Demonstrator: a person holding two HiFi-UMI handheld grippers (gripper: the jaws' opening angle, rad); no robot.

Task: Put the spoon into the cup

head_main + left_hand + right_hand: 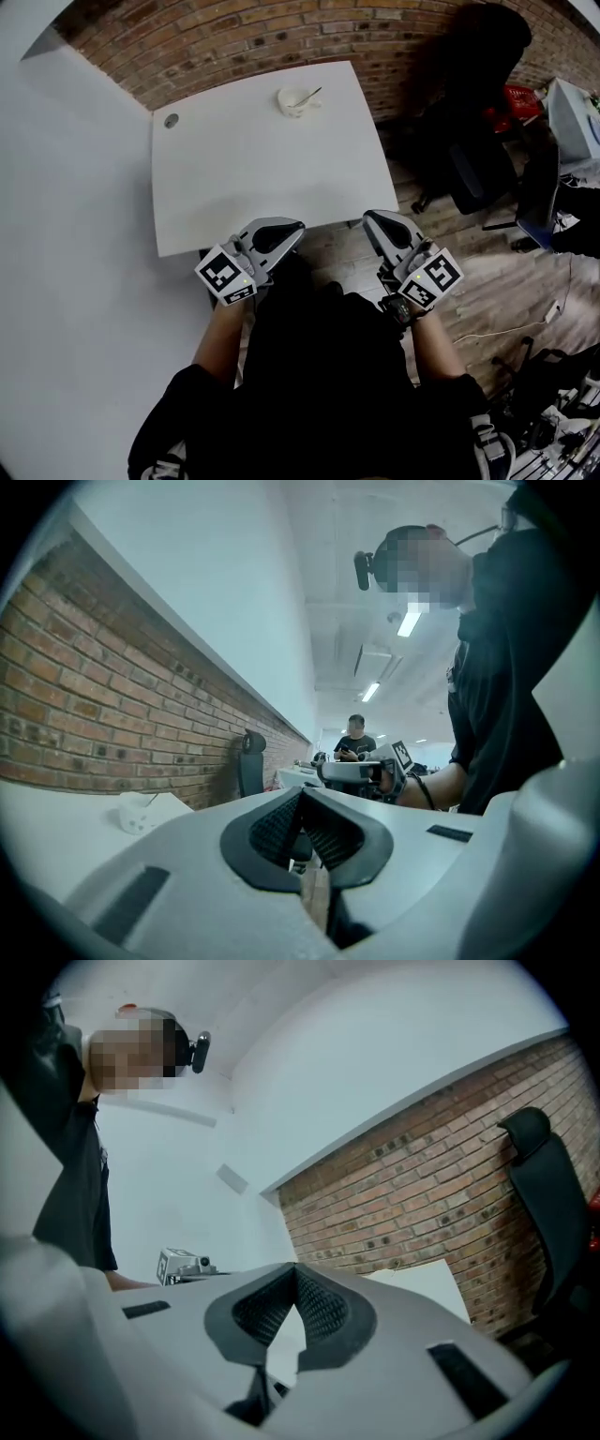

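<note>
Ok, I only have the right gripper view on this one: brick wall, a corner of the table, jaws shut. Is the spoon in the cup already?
Observer: Yes. In the head view the spoon sticks out of the white cup at the far edge of the table.
Operator: Where are the grippers relative to it?
Observer: Both are at the table's near edge, by the person's body: left gripper and right gripper, the whole tabletop away from the cup.
Operator: Is the left one carrying anything?
Observer: No. The left gripper view shows its jaws together with nothing between them.
</note>
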